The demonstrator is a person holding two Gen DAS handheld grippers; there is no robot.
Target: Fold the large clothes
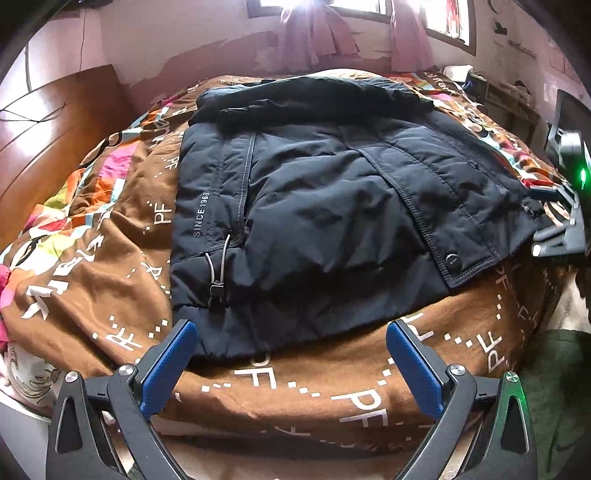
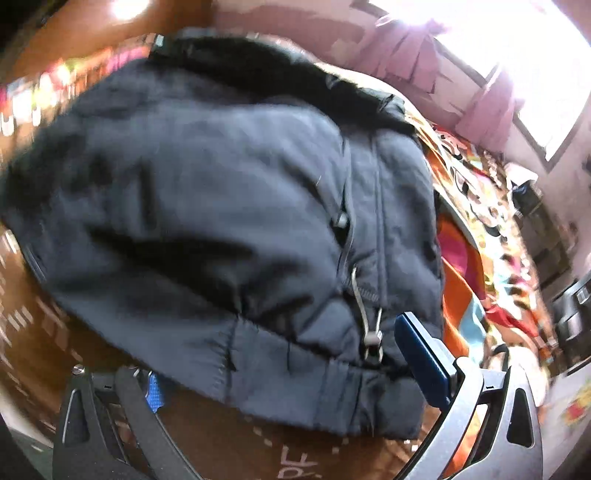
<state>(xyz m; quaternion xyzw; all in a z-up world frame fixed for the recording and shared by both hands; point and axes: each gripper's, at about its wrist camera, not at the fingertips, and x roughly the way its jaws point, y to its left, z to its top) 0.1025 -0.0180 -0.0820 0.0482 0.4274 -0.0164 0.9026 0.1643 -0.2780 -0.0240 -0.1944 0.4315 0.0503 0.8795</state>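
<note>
A dark navy padded jacket [image 1: 314,206] lies spread on the bed, front side up, with "SINCE 1968" printed near its left edge and a drawcord at the hem. My left gripper [image 1: 291,339] is open, its blue pads just short of the jacket's near hem, touching nothing. My right gripper [image 2: 280,354] is open and straddles the jacket's [image 2: 229,206] near hem corner; the left pad [image 2: 155,393] is partly hidden under the fabric, the right pad [image 2: 421,362] stands beside it. The right gripper also shows at the jacket's right edge in the left wrist view [image 1: 565,221].
The bed has a brown bedspread [image 1: 122,266] with white "PF" lettering and colourful patches. A wooden headboard [image 1: 51,122] stands at the left. Pink curtains [image 1: 317,33] and bright windows are behind. Shelves with clutter [image 2: 546,229] stand at the right.
</note>
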